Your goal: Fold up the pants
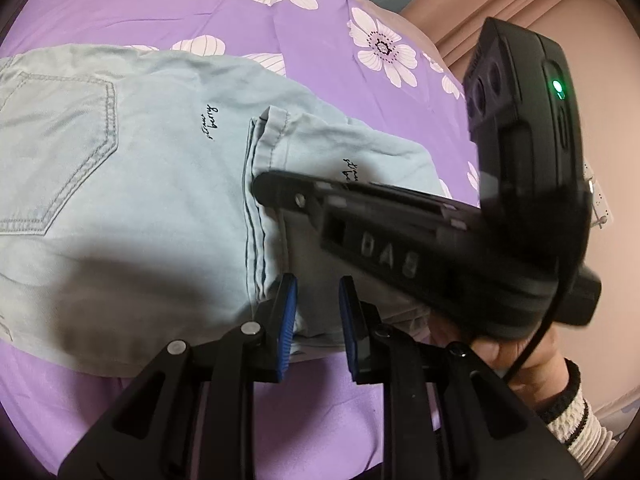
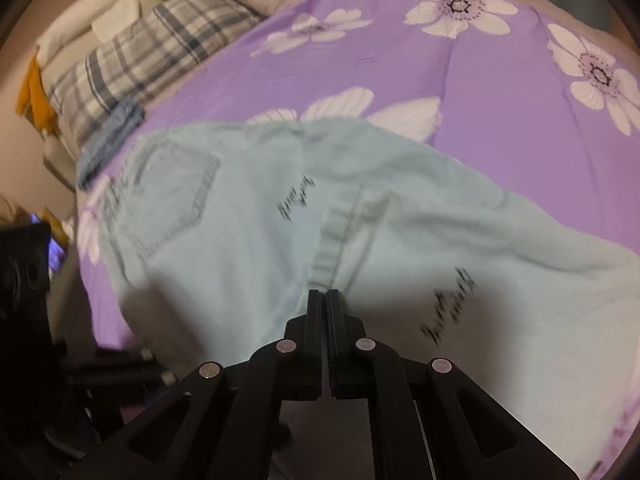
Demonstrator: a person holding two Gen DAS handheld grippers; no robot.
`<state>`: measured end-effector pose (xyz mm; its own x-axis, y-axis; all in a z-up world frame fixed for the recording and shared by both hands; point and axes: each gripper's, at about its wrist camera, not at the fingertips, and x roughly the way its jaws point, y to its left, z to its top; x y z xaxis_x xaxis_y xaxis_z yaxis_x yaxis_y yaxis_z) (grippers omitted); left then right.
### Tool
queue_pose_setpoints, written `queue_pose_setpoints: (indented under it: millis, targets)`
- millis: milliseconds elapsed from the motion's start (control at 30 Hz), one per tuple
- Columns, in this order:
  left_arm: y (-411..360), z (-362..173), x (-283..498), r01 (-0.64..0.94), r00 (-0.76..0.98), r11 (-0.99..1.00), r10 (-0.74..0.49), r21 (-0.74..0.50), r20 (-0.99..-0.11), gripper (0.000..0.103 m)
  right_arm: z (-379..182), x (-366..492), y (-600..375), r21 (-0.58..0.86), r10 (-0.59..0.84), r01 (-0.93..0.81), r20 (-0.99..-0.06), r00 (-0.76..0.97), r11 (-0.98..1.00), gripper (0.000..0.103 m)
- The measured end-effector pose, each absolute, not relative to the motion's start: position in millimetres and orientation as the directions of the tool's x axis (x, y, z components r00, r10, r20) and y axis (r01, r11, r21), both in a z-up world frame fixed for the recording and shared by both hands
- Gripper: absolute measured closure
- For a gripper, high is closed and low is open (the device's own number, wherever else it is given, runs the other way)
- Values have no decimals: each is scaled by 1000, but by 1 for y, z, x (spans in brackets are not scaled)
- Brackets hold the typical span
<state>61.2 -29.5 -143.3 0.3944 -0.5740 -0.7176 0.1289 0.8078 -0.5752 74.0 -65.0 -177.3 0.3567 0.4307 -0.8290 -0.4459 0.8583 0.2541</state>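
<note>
Light blue pants (image 1: 140, 160) lie on a purple flowered bedsheet (image 1: 280, 20), back pocket at the left, one leg folded over so its hem (image 1: 260, 152) crosses the middle. My left gripper (image 1: 316, 304) stands open at the pants' near edge; cloth lies flat between its blue pads (image 1: 286, 320). The right gripper (image 1: 262, 184) reaches in from the right, held by a hand (image 1: 520, 356), its tips on that hem. In the right wrist view the right gripper (image 2: 325, 294) is shut, and the hem (image 2: 336, 232) of the pants (image 2: 240, 240) runs straight into its closed tips.
A plaid pillow (image 2: 140, 60) and a small folded blue cloth (image 2: 112, 136) sit at the bed's far left. Dark gear (image 2: 24, 272) stands beside the bed at the left. Pinkish wooden furniture (image 1: 520, 0) borders the bed on the right. The bedsheet (image 2: 480, 80) stretches beyond the pants.
</note>
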Motion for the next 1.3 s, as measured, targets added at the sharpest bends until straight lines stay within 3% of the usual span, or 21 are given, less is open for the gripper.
queue_pose_setpoints:
  millis: [67,200,400,533,667,800,1000,1167,1300]
  targets:
    - [-26,-137,56,135,398,807,-575,-574,-714,79,-176,77,-70,326,482,-415,-799,358,849,97]
    - [-15,-129,45,147,415,811,-570,-566,-709,59,-156,62,-83,359,515,-395,-742,429,846,97]
    - [30,-124,16,97,463,805,-557,-586,-689,59,-157,29,-87,307,467,-396,-782,414,865,97]
    - [82,-121,-3,-20,534,792,-508,-611,-676,59,-181,19,-67,232,410,-417,-815,411,879,97]
    - [133,-126,-17,-159,593,755,-442,-636,-673,55,-171,29,-67,260,398,-358,-829,394,897,97]
    - [169,-137,-18,-266,626,686,-411,-677,-663,53,-140,38,-44,115,328,-429,-824,463,896,97]
    - [194,-151,-7,-346,659,597,-396,-724,-640,47,-144,37,-24,224,426,-447,-798,426,866,88]
    - [203,-157,12,-363,692,547,-384,-754,-612,39,-164,25,-19,210,399,-439,-825,400,874,87]
    - [209,-156,27,-384,700,549,-351,-742,-622,39,-165,40,-24,226,385,-394,-836,391,891,82]
